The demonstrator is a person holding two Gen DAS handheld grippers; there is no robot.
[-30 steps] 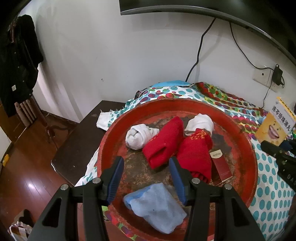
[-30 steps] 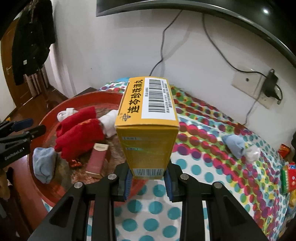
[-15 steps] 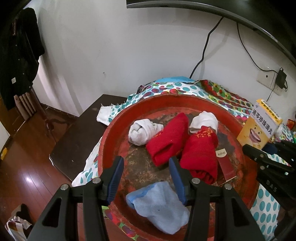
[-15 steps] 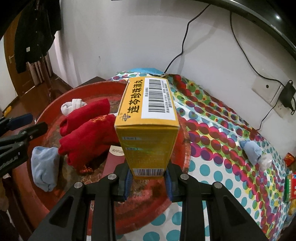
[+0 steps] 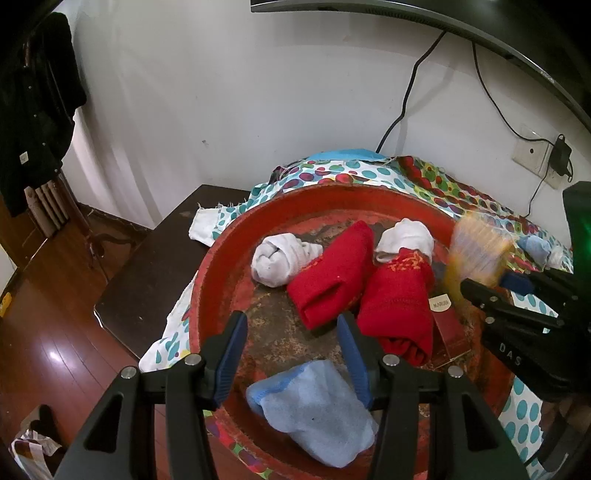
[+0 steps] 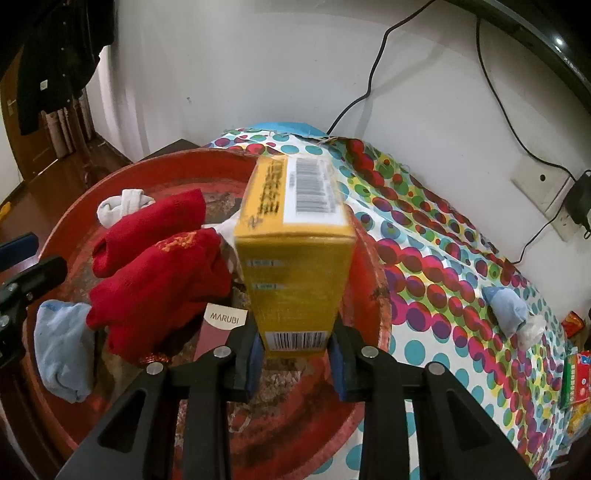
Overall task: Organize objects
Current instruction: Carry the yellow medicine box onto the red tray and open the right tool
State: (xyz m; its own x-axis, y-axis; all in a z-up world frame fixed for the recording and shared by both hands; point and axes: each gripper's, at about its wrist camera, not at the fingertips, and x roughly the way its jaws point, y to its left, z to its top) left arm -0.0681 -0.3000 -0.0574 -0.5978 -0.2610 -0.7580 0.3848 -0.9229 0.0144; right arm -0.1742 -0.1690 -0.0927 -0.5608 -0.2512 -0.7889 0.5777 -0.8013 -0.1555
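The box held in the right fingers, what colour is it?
Yellow box, clearest in the right wrist view.

A plain white wall [image 5: 258,92] backs the scene, with black cables [image 5: 406,99] running down it to a white wall socket [image 6: 543,188] that holds a black plug adapter [image 6: 580,201]. A dark curved screen edge [image 5: 443,29] hangs above. The reddish-brown glossy wooden floor [image 5: 44,325] reflects light. Dark clothing [image 5: 33,110] hangs at the left. The dark brown tabletop [image 5: 147,273] is partly covered by a colourful polka-dot cloth [image 6: 443,266].
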